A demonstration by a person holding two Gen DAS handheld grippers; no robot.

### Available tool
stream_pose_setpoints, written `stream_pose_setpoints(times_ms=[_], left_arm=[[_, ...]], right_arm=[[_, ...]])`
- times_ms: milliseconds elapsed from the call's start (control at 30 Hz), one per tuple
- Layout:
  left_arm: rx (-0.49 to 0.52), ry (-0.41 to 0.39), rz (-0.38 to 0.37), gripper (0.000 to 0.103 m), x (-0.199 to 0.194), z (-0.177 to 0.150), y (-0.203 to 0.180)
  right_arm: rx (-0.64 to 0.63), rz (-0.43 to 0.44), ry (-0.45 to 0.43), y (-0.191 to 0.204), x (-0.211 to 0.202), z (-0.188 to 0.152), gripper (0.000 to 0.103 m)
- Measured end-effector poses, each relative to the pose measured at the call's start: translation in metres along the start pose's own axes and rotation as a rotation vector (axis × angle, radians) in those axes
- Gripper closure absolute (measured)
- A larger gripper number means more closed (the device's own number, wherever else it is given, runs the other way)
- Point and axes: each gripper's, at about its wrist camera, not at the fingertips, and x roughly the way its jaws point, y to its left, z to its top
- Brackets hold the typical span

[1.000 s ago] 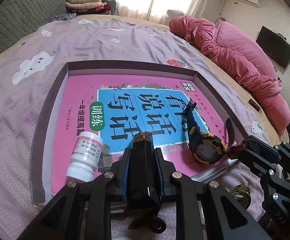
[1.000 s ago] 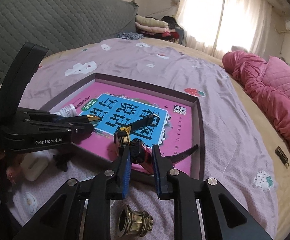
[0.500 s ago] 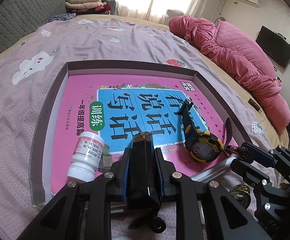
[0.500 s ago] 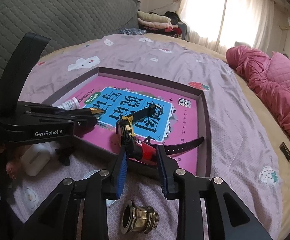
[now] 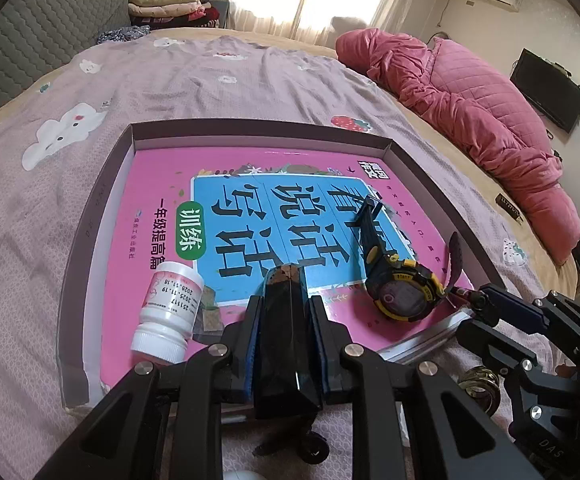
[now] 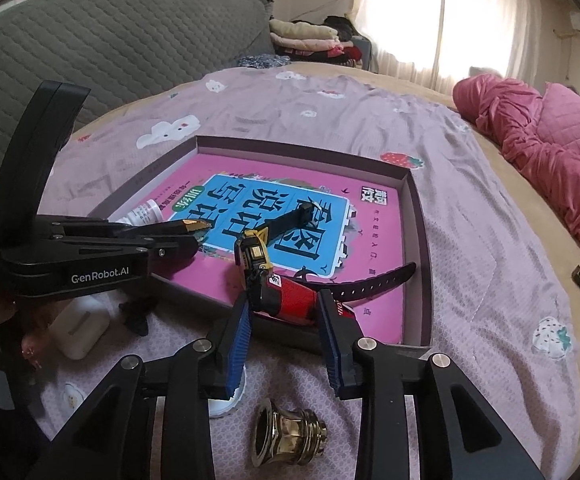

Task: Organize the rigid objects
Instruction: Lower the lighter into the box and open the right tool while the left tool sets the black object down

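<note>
A: Left tool (image 5: 286,292)?

B: Clamped on a dark, faceted block (image 5: 284,340), held over the near edge of the shallow tray (image 5: 98,200). The tray sits on the bed (image 5: 210,80); a pink workbook (image 5: 162,184) covers its floor.

A: Right tool (image 6: 284,312)?

B: Blue pads apart, standing either side of a red object (image 6: 293,298) by the watch (image 6: 258,258). I cannot tell whether they touch it. The watch lies on the workbook, one strap trailing toward the tray's right wall.

A: Other contents?

B: A white pill bottle (image 5: 168,312) on its side, just beside the left tool. A brass fitting (image 6: 286,436) and a white earbud case (image 6: 78,326) lie outside the tray on the bedding.

A: Risks?

B: My judgement: lowering the block here could nudge the bottle and set it rolling. The glossy cover may let the watch slide. The soft bed may tilt the tray under pressure.
</note>
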Motion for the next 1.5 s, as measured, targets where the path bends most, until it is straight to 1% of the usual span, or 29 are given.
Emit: stream_pose_setpoints(times_ms=[133, 600, 967, 1100, 1367, 1433, 1467, 1500], left_arm=[[0.001, 0.004, -0.001, 0.080, 0.000, 0.000, -0.001], [0.007, 0.006, 0.001, 0.080, -0.001, -0.001, -0.002], [0.000, 0.005, -0.006, 0.080, -0.003, -0.001, -0.001], [-0.012, 0.000, -0.025, 0.080, -0.005, -0.002, 0.000], [0.003, -0.006, -0.019, 0.080, -0.008, -0.001, -0.003], [0.011, -0.014, -0.014, 0.080, -0.010, -0.001, -0.004], [0.016, -0.020, -0.009, 0.077, -0.012, -0.001, -0.004], [0.020, -0.026, -0.005, 0.072, -0.014, -0.001, -0.005]], right_arm=[[0.015, 0.011, 0.013, -0.001, 0.002, -0.001, 0.066], [0.050, 0.048, 0.007, -0.004, 0.001, -0.002, 0.060], [0.049, 0.048, 0.005, -0.004, 0.001, -0.001, 0.058], [0.046, 0.044, 0.004, -0.001, 0.001, -0.001, 0.057], [0.059, 0.043, -0.012, -0.004, -0.003, 0.000, 0.057], [0.062, 0.042, -0.014, -0.005, -0.004, 0.001, 0.057], [0.064, 0.041, -0.016, -0.005, -0.004, 0.001, 0.056], [0.067, 0.042, -0.017, -0.006, -0.005, 0.000, 0.054]])
